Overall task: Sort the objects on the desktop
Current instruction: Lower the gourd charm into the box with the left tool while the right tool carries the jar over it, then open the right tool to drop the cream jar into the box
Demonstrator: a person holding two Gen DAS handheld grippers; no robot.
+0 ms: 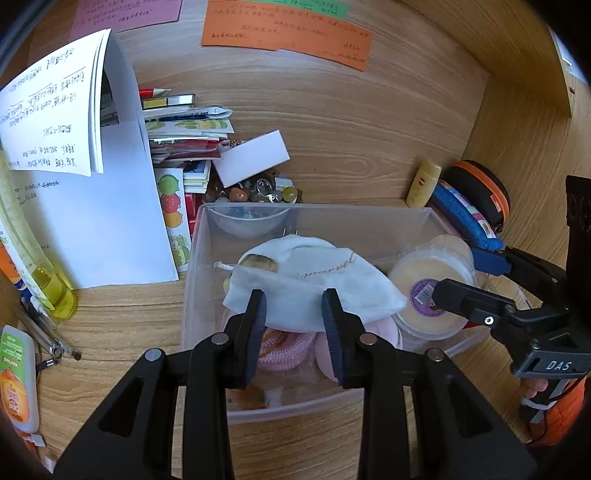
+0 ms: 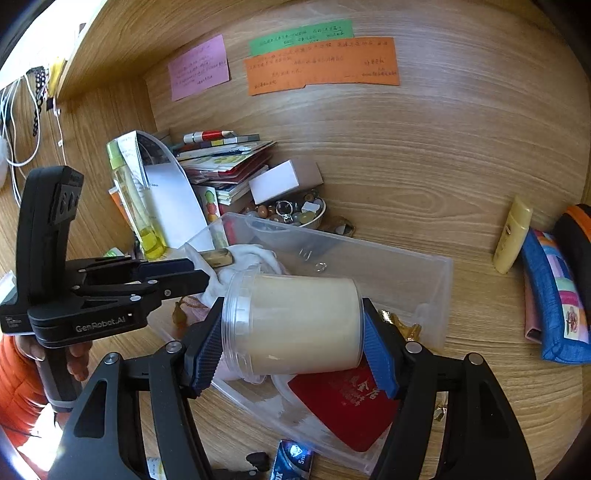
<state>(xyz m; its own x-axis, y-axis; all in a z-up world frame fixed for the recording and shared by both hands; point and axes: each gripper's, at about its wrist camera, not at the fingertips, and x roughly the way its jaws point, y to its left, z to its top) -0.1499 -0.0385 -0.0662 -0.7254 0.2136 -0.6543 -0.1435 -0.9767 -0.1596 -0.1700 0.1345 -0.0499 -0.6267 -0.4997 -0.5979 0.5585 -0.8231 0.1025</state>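
Desk surface: light wood-grain top (image 1: 332,125), filling most of both frames.
Back panel: same wood grain (image 2: 461,92), rising across the top of the right wrist frame.
Side panel: wooden wall (image 2: 110,107) at upper left, meeting the back panel in a corner.
Wall notes: pink (image 2: 198,67), green (image 2: 301,35) and orange (image 2: 321,64) paper sheets stuck on.
Cables: white cords (image 2: 14,122) hanging at far left.
Light: bright, even daylight.
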